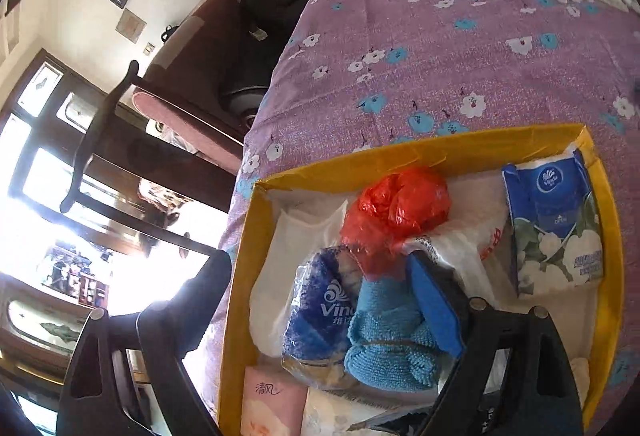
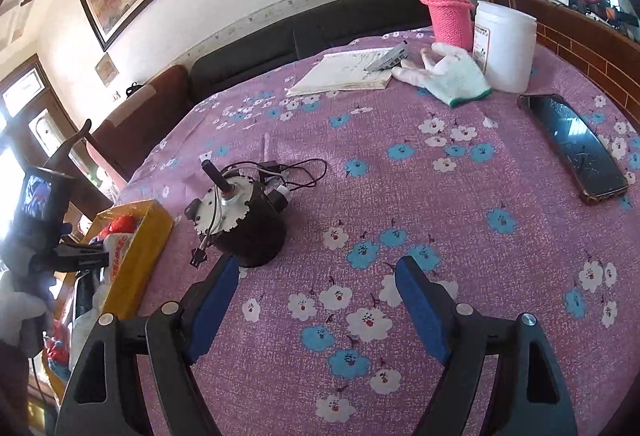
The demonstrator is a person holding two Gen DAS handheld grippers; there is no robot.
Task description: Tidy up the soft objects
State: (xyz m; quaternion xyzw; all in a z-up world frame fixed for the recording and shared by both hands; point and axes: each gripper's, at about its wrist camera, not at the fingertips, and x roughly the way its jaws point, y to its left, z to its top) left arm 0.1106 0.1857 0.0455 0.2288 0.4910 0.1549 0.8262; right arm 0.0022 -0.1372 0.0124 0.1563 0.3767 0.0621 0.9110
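With both tongs spread wide and holding nothing, the left tongs (image 1: 320, 268) straddling the yellow box's (image 1: 440, 147) side wall could snag it while reaching for the blue towel (image 1: 384, 340) inside, while the right tongs (image 2: 316, 284) hover over bare table (image 2: 480, 256); the box's near end is cut off.

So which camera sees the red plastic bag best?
The left wrist view: the red plastic bag lies crumpled in the yellow box, close and well lit. The right wrist view shows only a small red bit over the box's rim.
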